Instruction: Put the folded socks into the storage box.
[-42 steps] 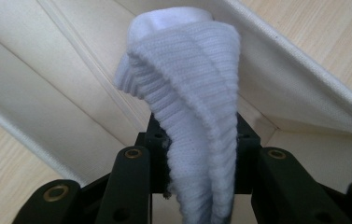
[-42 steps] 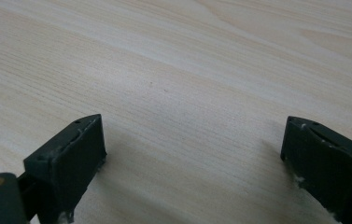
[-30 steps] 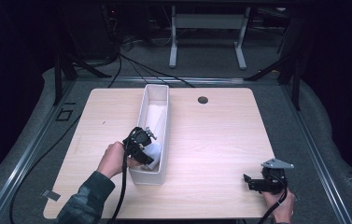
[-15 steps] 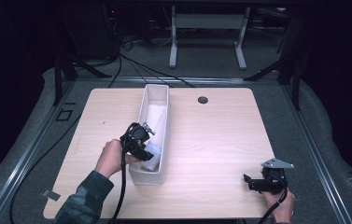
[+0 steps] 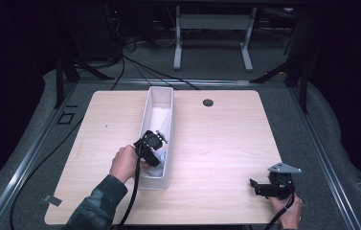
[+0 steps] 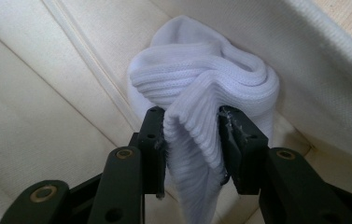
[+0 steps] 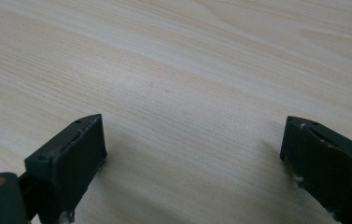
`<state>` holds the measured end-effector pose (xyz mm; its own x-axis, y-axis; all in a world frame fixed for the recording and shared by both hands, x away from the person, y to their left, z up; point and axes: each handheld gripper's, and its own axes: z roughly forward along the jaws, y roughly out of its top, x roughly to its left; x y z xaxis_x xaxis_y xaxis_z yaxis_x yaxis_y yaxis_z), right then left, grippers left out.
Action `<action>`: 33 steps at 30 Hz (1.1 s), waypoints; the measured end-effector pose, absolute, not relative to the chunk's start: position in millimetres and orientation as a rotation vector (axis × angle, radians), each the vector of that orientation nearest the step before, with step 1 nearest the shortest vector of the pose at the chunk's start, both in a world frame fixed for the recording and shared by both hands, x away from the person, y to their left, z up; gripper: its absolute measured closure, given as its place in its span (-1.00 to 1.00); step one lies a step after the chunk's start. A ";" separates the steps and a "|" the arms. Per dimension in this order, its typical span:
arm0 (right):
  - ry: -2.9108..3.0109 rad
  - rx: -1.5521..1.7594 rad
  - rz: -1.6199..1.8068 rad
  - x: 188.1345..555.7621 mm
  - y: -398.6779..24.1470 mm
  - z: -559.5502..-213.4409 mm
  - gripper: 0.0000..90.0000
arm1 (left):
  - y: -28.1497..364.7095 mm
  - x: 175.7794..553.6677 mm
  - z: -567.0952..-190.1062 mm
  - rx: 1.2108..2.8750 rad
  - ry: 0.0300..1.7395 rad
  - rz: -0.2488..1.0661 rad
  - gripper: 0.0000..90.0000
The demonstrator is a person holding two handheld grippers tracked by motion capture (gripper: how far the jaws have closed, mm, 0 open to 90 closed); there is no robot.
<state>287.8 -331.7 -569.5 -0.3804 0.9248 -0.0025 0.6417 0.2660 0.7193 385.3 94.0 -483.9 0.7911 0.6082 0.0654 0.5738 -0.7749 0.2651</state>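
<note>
A rolled white ribbed sock (image 6: 201,79) lies in the near end of a long white fabric bin (image 5: 161,89). My left gripper (image 6: 192,121) reaches down into that bin (image 6: 47,116). Its jaws have just been closing, and both pads now press on a fold of the sock between them. From above, the left gripper (image 5: 155,152) sits over the sock (image 5: 163,156), held by a hand in a dark sleeve. My right gripper (image 7: 194,135) rests low over the bare wooden table with its jaws wide apart and nothing between them. It sits near the front right corner (image 5: 253,185).
A second pale cloth item (image 5: 160,117) lies farther back in the bin. A round cable hole (image 5: 208,102) marks the table's far side. Cables trail from both grippers, and dark floor and stand legs surround the table (image 5: 226,143).
The left gripper has dipped lower into the near end of the bin and toward the sock. The right gripper has stayed put.
</note>
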 end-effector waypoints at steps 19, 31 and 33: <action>2.118 1.416 0.898 287.8 -331.6 -569.5 -0.86 | 112.0 375.9 -450.7 2.600 0.922 0.273 -0.50; 2.118 1.416 0.896 287.9 -331.7 -569.4 -0.86 | 129.6 363.4 -422.8 2.529 0.901 0.328 -0.65; 2.118 1.416 0.897 287.9 -331.7 -569.4 -0.86 | 132.7 359.7 -418.7 2.525 0.892 0.338 -0.66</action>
